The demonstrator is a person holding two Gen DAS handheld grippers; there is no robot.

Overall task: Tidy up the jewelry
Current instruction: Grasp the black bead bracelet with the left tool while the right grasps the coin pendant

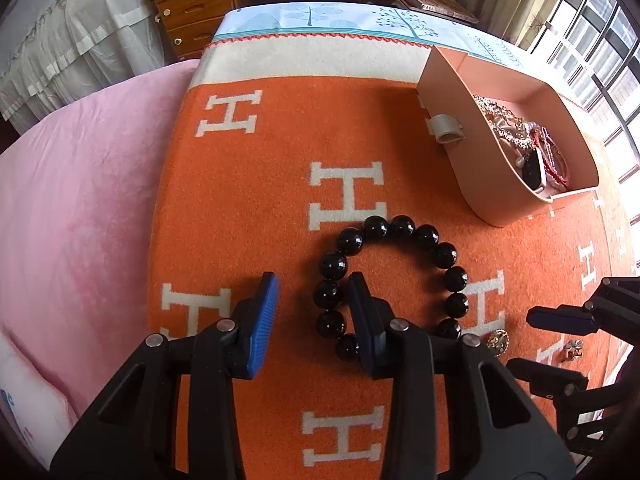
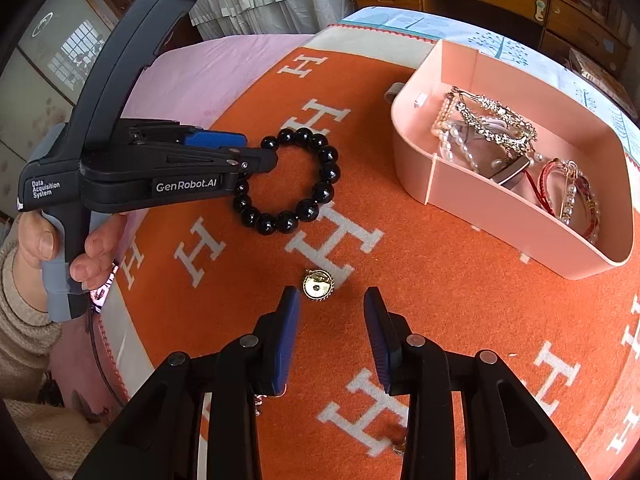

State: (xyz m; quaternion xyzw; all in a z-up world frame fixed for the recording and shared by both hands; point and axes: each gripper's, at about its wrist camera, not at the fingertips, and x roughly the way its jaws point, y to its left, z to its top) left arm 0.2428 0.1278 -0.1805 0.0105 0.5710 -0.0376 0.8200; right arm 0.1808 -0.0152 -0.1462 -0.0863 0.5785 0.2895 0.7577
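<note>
A black bead bracelet [image 1: 400,272] lies on the orange H-patterned blanket [image 1: 280,200]; it also shows in the right wrist view [image 2: 296,184]. My left gripper [image 1: 314,286] is open, one finger inside the ring and one outside its left side, the beads between them. A small gold brooch [image 2: 316,286] lies just ahead of my open, empty right gripper [image 2: 332,300]; it also shows in the left wrist view [image 1: 498,342]. A pink divided box [image 2: 520,200] at right holds pearl, crystal and red bracelets [image 2: 488,132].
A small silver ring-like piece [image 1: 572,350] lies near the brooch. A grey clip [image 1: 446,128] sticks out from the box's side. Pink bedding [image 1: 80,200] lies left of the blanket. Wooden drawers [image 1: 192,4] stand behind.
</note>
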